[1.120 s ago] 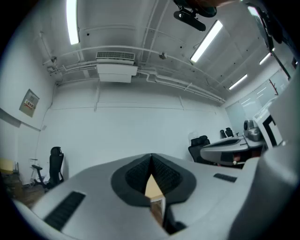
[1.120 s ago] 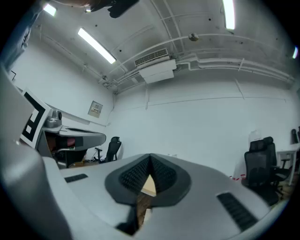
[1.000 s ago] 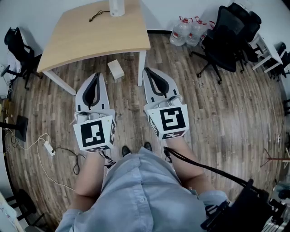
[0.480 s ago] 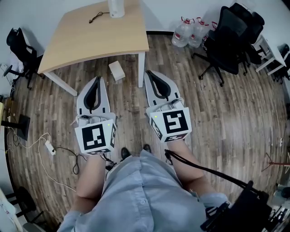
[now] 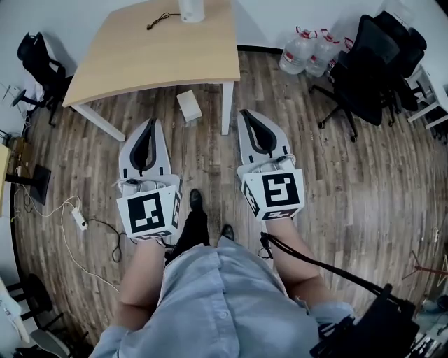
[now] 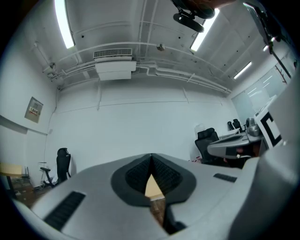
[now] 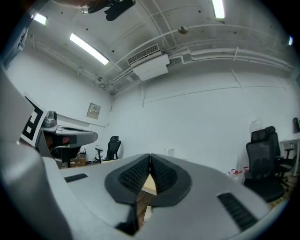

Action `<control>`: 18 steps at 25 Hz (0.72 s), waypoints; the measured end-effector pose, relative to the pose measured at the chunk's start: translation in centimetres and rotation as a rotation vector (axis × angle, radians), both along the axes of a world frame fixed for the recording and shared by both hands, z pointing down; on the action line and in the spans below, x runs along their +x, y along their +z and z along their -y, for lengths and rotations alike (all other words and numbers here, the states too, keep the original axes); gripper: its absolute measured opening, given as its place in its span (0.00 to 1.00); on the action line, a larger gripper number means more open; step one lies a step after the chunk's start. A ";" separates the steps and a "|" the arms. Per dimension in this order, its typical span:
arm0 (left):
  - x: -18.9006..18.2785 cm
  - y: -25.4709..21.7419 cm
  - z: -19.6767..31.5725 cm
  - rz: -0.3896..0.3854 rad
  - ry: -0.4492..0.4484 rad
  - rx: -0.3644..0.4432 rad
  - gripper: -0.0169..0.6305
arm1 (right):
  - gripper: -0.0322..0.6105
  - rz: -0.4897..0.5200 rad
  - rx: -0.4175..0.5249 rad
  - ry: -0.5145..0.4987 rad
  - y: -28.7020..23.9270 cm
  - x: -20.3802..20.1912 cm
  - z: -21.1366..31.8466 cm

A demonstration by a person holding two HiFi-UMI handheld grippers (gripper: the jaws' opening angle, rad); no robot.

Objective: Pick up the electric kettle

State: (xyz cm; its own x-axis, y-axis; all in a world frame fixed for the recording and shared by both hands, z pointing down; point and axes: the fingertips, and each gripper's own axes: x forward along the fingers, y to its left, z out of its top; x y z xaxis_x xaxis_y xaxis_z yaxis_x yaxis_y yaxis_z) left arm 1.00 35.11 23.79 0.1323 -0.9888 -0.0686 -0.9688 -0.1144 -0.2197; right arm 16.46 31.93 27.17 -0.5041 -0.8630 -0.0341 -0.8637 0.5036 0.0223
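White kettle (image 5: 192,10) shows in head view, not left gripper view.

We find no readable writing; the small white framed wall notice (image 6: 34,109) is too blurred.

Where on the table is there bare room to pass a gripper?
The table is bare across its middle and near edge, in front of the kettle and the black cable. Only the far edge, where those two sit, is crowded. A white box lies on the floor nearby.
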 end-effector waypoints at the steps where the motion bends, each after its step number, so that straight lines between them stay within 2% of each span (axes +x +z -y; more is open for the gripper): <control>1: -0.2 0.3 0.6 0.000 -0.002 -0.004 0.03 | 0.05 -0.002 -0.004 0.000 0.3 -0.1 0.7; 11: -4.5 2.0 11.7 -0.014 0.017 -0.031 0.03 | 0.05 -0.007 -0.026 -0.002 1.6 -5.2 11.4; 18: -7.5 0.6 20.7 -0.003 0.052 0.023 0.03 | 0.05 -0.011 0.006 0.010 0.6 -8.8 20.5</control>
State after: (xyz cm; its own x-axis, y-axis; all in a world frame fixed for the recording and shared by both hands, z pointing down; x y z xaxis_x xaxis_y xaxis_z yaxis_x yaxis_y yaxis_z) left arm -6.54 14.45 24.37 0.1837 -0.9787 -0.0915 -0.9622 -0.1600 -0.2204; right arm 7.66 11.47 27.78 -0.4958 -0.8678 -0.0339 -0.8683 0.4948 0.0351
